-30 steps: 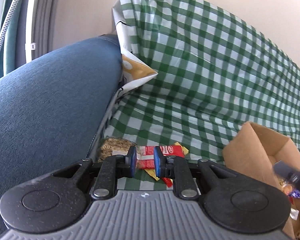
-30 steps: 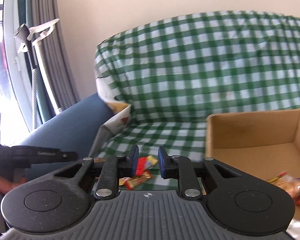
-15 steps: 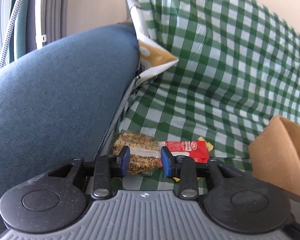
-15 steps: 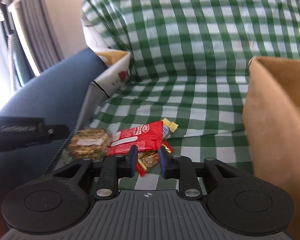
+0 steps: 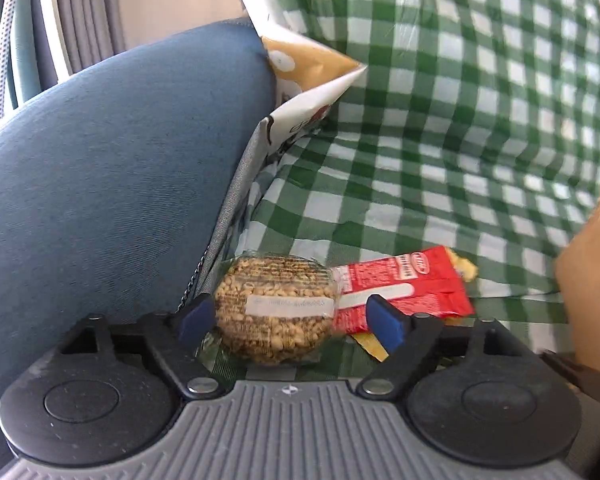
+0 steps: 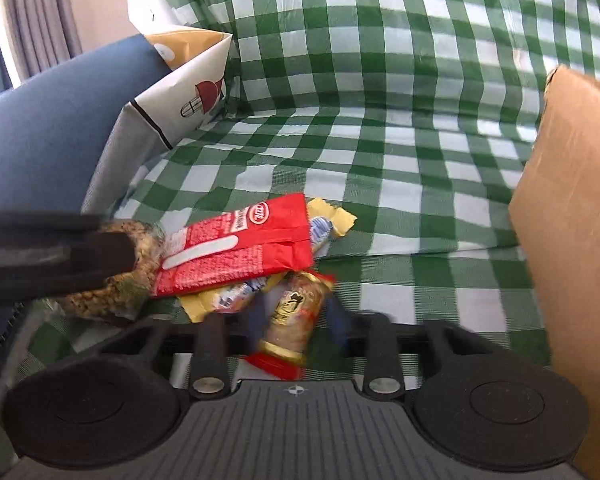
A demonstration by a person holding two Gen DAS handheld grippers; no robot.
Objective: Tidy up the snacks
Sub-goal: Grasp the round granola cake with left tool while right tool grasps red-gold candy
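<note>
I'm holding my left gripper (image 5: 286, 316) spread wide around the round grain cake (image 5: 275, 308), which is lying just left of the red packet (image 6: 236, 246) without touching either finger. My right gripper (image 6: 296, 314) is straddling the gold-wrapped bar (image 6: 294, 312) below that packet; blur hides whether it's gripping.

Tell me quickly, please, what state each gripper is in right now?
Left gripper: open, straddling the round grain cake.
Right gripper: open, around the gold-wrapped bar.
</note>
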